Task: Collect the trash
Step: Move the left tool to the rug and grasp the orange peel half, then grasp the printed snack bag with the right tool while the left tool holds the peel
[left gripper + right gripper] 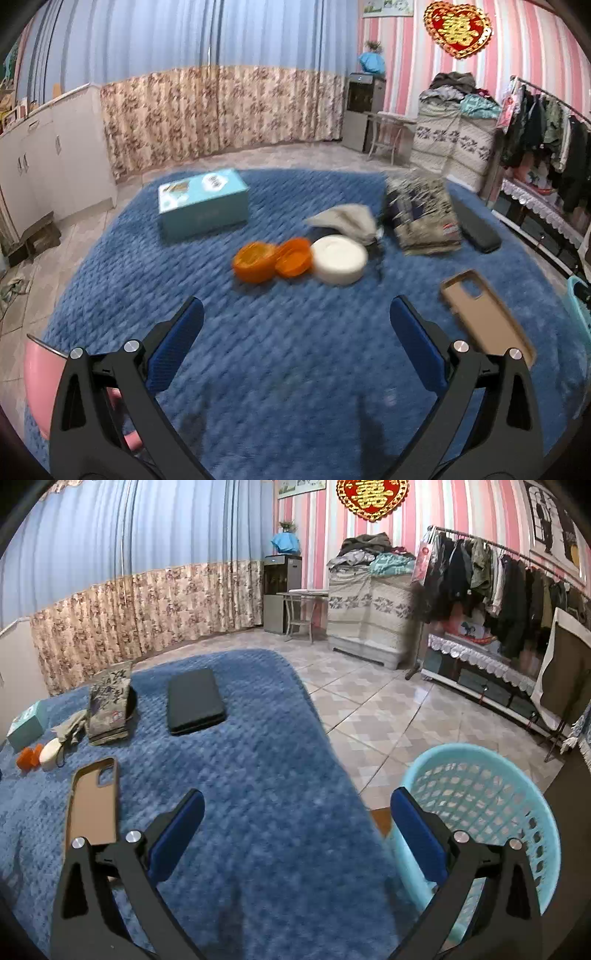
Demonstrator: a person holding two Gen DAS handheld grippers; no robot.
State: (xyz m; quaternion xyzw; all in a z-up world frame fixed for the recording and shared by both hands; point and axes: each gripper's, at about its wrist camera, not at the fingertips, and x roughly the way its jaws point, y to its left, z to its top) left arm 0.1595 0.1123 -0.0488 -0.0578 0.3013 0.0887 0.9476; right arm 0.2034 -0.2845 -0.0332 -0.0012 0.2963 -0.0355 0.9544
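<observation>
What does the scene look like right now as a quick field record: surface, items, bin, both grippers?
surface: blue quilted blanket
left gripper: open, holding nothing, over bare blanket
right gripper: open, holding nothing, near the blanket's edge
bin: light blue perforated basket, on the floor beside the blanket, nothing visible inside
items ahead of left gripper: orange container, orange lid, white round tub, grey cloth
other items: teal box, tan phone case, patterned packet, black case
</observation>
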